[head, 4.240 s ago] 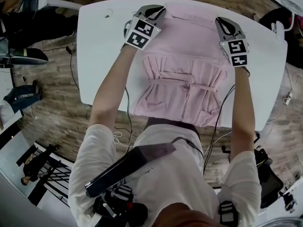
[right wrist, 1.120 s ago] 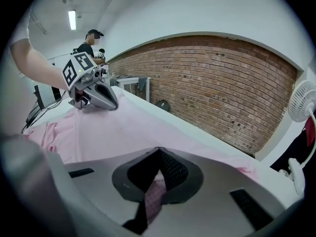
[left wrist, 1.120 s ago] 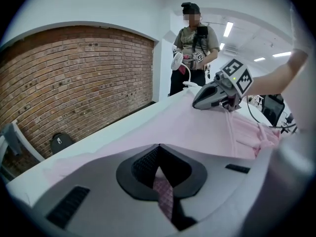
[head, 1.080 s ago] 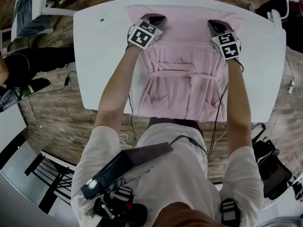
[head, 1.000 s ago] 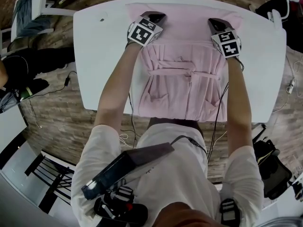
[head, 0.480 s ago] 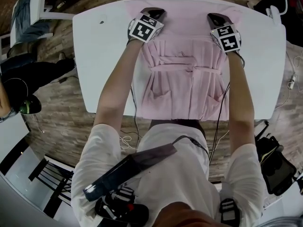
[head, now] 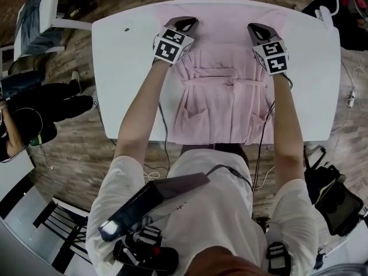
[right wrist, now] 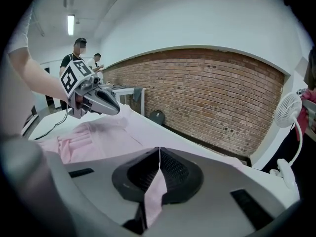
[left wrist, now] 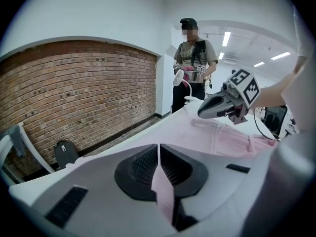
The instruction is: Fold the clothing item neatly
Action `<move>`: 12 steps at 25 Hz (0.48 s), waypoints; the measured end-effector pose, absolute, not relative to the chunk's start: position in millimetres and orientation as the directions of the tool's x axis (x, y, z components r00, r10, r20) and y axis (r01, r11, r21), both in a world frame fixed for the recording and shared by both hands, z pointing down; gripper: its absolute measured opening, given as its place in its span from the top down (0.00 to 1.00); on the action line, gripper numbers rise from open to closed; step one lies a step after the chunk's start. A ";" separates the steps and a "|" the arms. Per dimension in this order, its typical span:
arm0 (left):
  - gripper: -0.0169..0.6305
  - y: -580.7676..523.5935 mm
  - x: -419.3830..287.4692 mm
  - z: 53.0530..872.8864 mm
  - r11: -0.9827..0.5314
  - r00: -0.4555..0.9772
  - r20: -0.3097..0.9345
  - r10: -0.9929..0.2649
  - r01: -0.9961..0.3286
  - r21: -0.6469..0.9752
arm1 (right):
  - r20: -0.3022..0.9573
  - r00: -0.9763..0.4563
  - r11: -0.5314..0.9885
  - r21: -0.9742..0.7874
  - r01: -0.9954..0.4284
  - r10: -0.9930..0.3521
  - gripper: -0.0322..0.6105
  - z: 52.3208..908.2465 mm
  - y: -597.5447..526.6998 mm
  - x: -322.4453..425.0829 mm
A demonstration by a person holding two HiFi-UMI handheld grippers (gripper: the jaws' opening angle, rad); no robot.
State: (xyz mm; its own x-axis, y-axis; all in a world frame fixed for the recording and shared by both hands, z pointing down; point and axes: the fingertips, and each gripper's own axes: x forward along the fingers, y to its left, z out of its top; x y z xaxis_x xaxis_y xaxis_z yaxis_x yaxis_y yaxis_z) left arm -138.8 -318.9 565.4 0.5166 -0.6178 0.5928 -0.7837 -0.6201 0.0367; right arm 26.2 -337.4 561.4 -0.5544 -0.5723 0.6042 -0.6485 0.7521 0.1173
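Desk [head: 123, 68] carrying pink garment [head: 221, 105]. Left gripper [head: 185, 22] and right gripper [head: 255, 29] pinching its far end, left jaws just easing slightly; fold apparently beginning. Next: draw cloth evenly toward near hem.

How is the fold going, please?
Left gripper on pink garment, jaws just opening slightly; right gripper shut on it. Garment spread on table. Nothing blocking.

The white counter [head: 115, 68] has rounded corners and stands on a wood-plank floor [head: 75, 137]. A pink garment [head: 221, 105] lies along its centre line, running from the far edge to the near edge, where the hem meets the rim. A tied belt [head: 227, 82] crosses the garment at mid-length. A small dark mark [head: 126, 29] shows on the bare surface at the far left. A small white fan [right wrist: 285, 113] stands at the far right corner.
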 end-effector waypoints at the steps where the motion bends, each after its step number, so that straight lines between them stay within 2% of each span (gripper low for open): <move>1: 0.96 -314.6 -137.9 561.0 -0.618 0.519 0.584 -0.624 -0.786 0.039 | 0.598 -0.560 0.752 0.114 -0.649 -0.573 0.94 558.0 -331.6 26.5; 12: 0.97 -216.3 -105.7 507.7 -0.608 0.554 0.500 -0.666 -0.791 0.066 | 0.479 -0.651 0.747 0.017 -0.664 -0.589 0.95 497.6 -235.8 46.8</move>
